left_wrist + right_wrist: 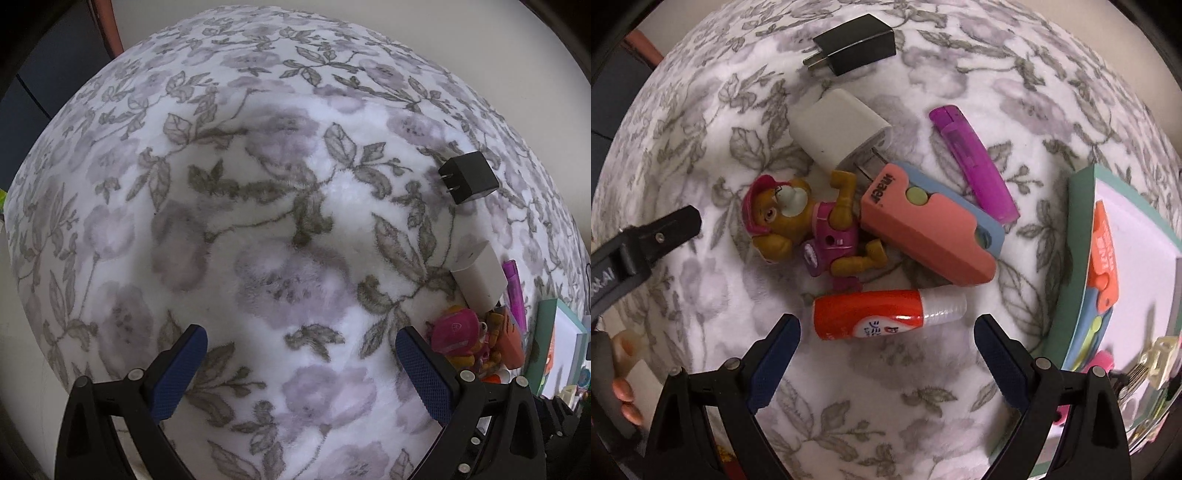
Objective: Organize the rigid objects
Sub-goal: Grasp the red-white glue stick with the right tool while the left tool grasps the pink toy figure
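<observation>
right wrist view counts two chargers, one black (854, 43) and one white (837, 127), one purple lighter (975, 164), one toy dog (809, 225), one pink case (929, 225), one glue bottle (882, 314), all on a floral blanket (701, 147). both claws, right (886, 354) and left (301, 369), gape empty.

A wide stretch of floral fleece blanket (258, 229) lies bare ahead of the open left gripper (301, 373). Ahead of the open right gripper (886, 350), items crowd together: a red glue bottle (871, 314) nearest, then a toy dog (812, 225) touching a coral case (923, 236), with a white charger (838, 129) behind. A purple lighter (975, 166) and black charger (853, 44) lie apart. A green box (1078, 258) blocks the right side.
</observation>
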A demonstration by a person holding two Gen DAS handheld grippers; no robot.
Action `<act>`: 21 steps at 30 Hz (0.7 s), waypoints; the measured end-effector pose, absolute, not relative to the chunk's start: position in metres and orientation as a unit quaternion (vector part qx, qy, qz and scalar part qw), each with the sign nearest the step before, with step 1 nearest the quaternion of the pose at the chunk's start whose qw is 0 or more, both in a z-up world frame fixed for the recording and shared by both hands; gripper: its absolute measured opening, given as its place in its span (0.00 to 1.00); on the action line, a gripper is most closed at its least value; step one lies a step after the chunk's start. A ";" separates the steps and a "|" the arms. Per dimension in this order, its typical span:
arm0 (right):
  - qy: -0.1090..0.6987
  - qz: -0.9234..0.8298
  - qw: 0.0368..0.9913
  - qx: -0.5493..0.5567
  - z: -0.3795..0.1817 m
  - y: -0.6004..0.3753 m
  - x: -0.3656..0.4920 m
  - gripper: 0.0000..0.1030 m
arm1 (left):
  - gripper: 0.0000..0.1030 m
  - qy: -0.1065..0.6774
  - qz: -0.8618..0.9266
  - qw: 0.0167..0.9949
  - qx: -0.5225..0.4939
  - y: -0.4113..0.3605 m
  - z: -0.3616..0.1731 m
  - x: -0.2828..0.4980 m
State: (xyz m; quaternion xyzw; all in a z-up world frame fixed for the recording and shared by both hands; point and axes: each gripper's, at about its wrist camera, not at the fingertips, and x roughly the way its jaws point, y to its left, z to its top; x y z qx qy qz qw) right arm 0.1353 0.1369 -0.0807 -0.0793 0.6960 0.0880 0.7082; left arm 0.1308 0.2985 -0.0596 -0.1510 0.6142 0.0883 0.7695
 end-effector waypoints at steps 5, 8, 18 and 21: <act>0.687 0.081 0.715 -0.102 -0.088 0.146 0.135 0.93 | 1.00 0.615 0.085 0.770 -0.150 0.298 -0.059 0.129; 0.685 0.079 0.716 -0.108 -0.091 0.150 0.135 0.93 | 1.00 0.615 0.083 0.770 -0.149 0.299 -0.059 0.128; 0.676 0.081 0.719 -0.141 -0.097 0.169 0.137 0.91 | 1.00 0.615 0.077 0.771 -0.147 0.294 -0.056 0.131; 0.672 0.088 0.721 -0.145 -0.095 0.173 0.134 0.83 | 1.00 0.615 0.077 0.771 -0.147 0.294 -0.057 0.131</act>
